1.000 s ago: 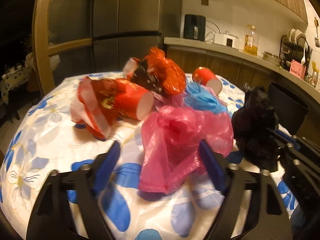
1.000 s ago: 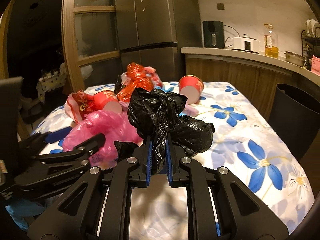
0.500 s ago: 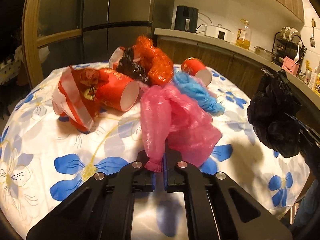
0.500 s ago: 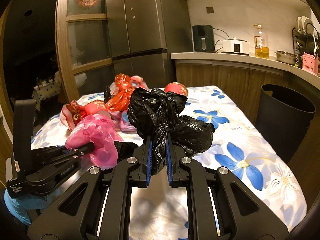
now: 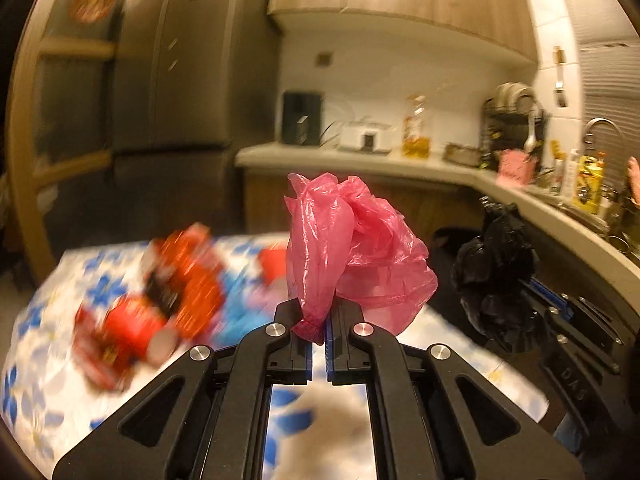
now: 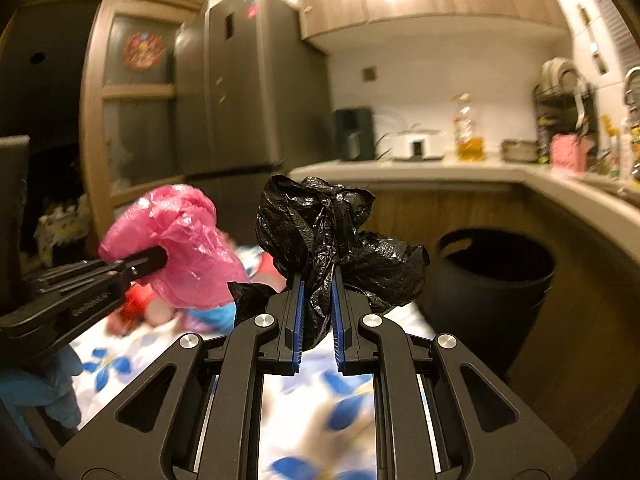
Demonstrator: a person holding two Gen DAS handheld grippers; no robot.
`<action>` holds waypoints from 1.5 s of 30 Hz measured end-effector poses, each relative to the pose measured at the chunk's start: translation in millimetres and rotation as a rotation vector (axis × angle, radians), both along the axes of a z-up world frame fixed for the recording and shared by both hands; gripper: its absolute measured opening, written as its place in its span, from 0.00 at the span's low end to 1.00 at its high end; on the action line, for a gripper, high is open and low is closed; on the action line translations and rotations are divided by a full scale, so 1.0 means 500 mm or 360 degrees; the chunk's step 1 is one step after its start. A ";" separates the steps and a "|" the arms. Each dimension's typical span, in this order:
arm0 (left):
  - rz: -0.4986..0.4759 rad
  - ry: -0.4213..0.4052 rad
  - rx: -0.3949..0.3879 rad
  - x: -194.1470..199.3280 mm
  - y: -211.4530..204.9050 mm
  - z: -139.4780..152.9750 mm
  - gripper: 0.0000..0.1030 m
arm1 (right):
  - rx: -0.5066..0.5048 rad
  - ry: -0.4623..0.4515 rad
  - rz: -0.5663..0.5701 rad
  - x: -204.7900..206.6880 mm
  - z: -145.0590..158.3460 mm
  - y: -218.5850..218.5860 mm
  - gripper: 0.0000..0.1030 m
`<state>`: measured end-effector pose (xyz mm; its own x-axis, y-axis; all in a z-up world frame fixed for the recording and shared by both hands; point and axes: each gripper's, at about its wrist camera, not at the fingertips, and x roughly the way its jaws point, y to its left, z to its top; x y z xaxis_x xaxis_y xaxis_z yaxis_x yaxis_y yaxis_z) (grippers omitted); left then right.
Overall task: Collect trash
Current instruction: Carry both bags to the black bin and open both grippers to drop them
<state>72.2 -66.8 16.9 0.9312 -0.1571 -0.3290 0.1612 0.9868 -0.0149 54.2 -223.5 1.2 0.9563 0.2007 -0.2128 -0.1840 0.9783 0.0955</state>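
Note:
My left gripper is shut on a crumpled pink plastic bag, which stands up above the fingers, lifted off the table. In the right wrist view the same pink bag shows at the left with the left gripper clamped on it. My right gripper is shut on a crumpled black plastic bag, also held in the air. That black bag appears at the right of the left wrist view. A black trash bin stands on the floor past the table's right side.
A table with a white, blue-flowered cloth carries red paper cups, an orange-and-black wrapper and a blue bag, all blurred. A counter with appliances and a dish rack runs behind and to the right. A tall fridge stands behind.
The left gripper closed on the pink bag and lifted it off the table. Both grippers rose with their bags and swung right, bringing the counter and bin more into view.

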 end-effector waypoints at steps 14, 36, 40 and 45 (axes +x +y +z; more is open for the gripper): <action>-0.0257 -0.0200 -0.0098 0.121 -0.264 0.114 0.04 | 0.0127 -0.0206 -0.0365 0.082 0.119 -0.253 0.11; -0.0335 0.0085 -0.0079 0.335 -0.412 -0.036 0.05 | 0.0065 0.0052 -0.0369 0.272 0.009 -0.355 0.13; -0.0351 0.0119 -0.0073 0.357 -0.424 -0.050 0.05 | 0.0058 0.0083 -0.0368 0.290 -0.002 -0.355 0.13; -0.0367 0.0141 -0.0079 0.372 -0.430 -0.062 0.05 | 0.0049 0.0106 -0.0378 0.305 -0.012 -0.360 0.13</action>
